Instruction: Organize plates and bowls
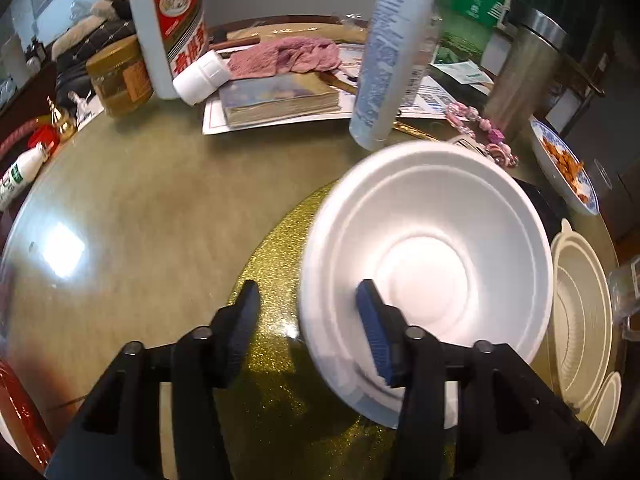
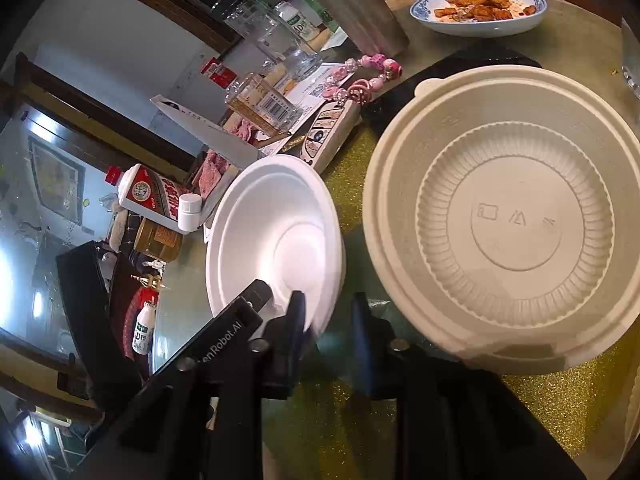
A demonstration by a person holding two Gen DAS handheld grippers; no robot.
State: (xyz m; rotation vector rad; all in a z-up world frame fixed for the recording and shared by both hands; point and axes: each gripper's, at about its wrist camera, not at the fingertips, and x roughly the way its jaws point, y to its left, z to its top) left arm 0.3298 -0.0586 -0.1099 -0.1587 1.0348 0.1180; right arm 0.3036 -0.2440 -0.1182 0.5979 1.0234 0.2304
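Gold mat [image 1: 276,412] w/ 1 white bowl [image 1: 424,276], 1 cream bowl [image 2: 504,216].

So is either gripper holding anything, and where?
Nothing clearly gripped. The left gripper straddles the rim of the white foam bowl, one pad inside, the other off the outer wall; right gripper: narrow gap beside that rim, unclear.
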